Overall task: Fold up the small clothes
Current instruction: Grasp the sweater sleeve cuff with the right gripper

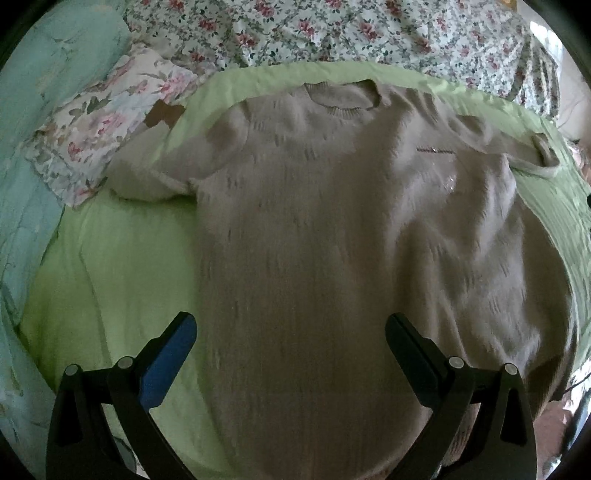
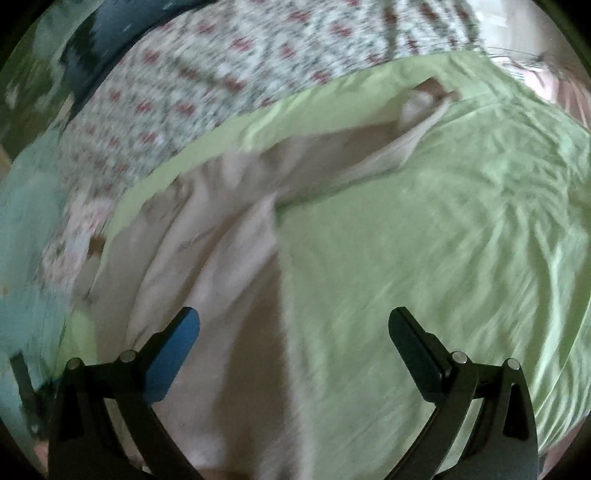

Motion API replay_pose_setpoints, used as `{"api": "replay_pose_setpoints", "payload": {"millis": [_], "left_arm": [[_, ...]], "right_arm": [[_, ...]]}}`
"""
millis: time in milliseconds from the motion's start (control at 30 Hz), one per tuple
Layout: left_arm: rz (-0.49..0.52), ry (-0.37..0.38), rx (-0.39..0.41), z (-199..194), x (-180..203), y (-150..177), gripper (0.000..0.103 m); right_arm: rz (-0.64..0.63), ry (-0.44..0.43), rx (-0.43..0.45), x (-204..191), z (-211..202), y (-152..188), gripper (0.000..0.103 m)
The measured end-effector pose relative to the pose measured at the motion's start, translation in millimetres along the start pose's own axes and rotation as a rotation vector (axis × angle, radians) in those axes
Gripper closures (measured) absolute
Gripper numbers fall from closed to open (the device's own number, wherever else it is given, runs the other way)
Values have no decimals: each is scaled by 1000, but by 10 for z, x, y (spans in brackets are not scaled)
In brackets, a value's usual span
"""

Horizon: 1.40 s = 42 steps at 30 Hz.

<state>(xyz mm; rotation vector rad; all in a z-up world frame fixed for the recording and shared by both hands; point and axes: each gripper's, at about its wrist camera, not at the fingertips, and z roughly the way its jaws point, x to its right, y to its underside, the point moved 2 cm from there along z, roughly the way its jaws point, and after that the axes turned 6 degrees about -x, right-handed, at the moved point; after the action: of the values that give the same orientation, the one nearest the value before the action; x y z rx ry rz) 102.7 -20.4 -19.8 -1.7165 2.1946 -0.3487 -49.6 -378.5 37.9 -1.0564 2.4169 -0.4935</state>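
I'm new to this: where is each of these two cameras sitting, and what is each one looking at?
Left wrist: sits on the left gripper, looking along its open fingers down at a beige sweater spread flat on a green sheet.
Right wrist: sits on the right gripper, fingers open, facing the sweater's edge and bare green sheet; blurred.
Both show the sweater, the sheet and a floral blanket beyond.

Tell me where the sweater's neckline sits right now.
In the left wrist view the neckline lies at the top centre, at the far end of the beige sweater, just short of the green sheet's far edge.
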Motion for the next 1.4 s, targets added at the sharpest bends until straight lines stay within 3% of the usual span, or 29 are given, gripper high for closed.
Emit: {"api": "replay_pose_setpoints", "payload": {"millis": [167,400,467,567,633,667,733,767,800,933,1133,1400], "left_arm": [[0,16,-23,160,81,-188,1],[14,3,-65,446,199,-384,1],[11,5,-76,530,218,-442,1],[2,10,-89,629,232,-535,1],[-4,17,-92,678,248,-607,1],[-6,19,-91,689,252,-625,1],[-8,23,-87,708,266,-658,1],[-9,23,-83,711,271,-661,1],[-11,25,-81,717,271,-667,1],[-25,44,-82,718,240,-637,1],[-51,55,-72,624,91,-496,1],[-161,80,-70,540,-321,-305,1]], "right_arm": [[66,52,90,500,70,-661,5],[261,92,132,1360,389,-1596,40],[328,85,150,1581,499,-1806,45],[334,141,162,1730,649,-2032,46],[357,128,154,1819,785,-2145,48],[367,128,154,1854,842,-2192,54],[364,134,159,1854,875,-2245,77],[355,123,159,1807,868,-2263,92],[342,116,162,1743,855,-2270,95],[210,87,175,1201,740,-2215,95],[11,-93,106,-46,708,-1756,96],[-228,-305,-1,-1786,1030,-1009,96]]}}
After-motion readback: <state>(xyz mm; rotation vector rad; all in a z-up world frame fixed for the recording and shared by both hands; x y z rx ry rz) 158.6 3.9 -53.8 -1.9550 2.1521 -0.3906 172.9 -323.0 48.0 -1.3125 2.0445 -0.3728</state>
